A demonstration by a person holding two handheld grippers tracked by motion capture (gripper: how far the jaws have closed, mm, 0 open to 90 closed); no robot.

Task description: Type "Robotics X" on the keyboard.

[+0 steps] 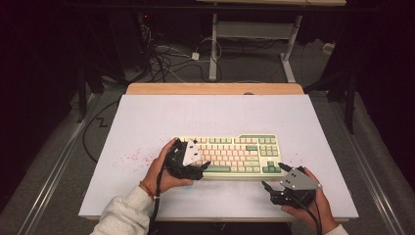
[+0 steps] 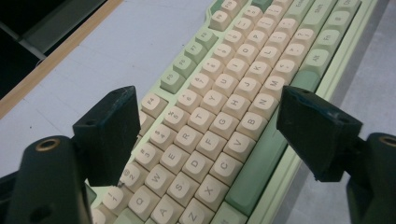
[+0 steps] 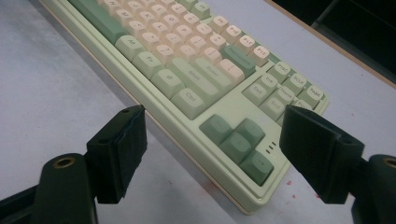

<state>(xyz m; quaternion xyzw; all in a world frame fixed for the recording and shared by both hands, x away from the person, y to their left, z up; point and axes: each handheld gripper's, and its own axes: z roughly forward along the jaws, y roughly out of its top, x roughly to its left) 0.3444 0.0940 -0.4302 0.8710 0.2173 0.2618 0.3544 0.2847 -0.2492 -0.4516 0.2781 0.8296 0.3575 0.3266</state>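
left hand-held gripper: jaws apart, empty, over left keys | right hand-held gripper: jaws apart, empty, off right corner | cream-and-green plastic keyboard: flat, mid white surface | tip: likely a grab; straddle both ends, close evenly.
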